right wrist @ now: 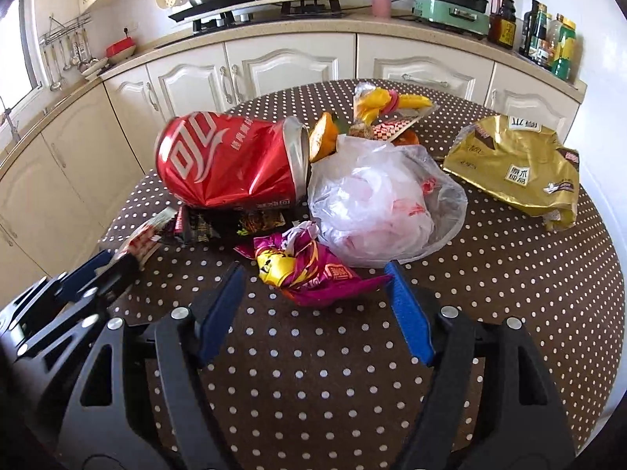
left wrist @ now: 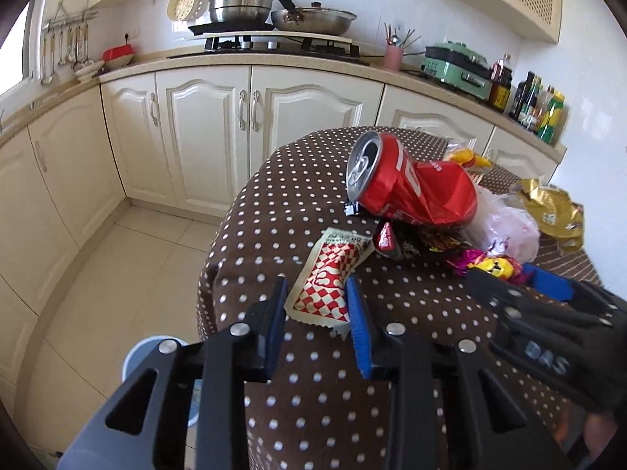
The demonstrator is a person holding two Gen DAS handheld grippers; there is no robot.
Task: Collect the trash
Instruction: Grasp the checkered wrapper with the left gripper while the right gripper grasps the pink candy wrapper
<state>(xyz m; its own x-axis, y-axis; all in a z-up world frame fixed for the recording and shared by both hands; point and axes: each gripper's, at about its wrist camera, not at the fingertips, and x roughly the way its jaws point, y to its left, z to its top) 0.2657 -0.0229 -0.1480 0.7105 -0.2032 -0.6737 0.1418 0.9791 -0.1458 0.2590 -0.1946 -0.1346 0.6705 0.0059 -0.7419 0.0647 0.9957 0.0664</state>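
cream cabinets (left wrist: 203, 129), tiled floor (left wrist: 129, 258) (sunlit, seemingly).

Each claw is built from matte black plastic arms with triangular cut-outs, joined by round silver pivot screws. On the left claw (left wrist: 317, 313), two narrow finger blades are lined with ribbed blue pads (left wrist: 358, 325). The same black linkage and blue pads (right wrist: 411, 313) are seen on the right claw (right wrist: 313, 297). White raised letters reading "DAS" (left wrist: 546, 356) are moulded on the black body of the right claw, seen to the right of the left claw. No sleeve or cable can be made out.
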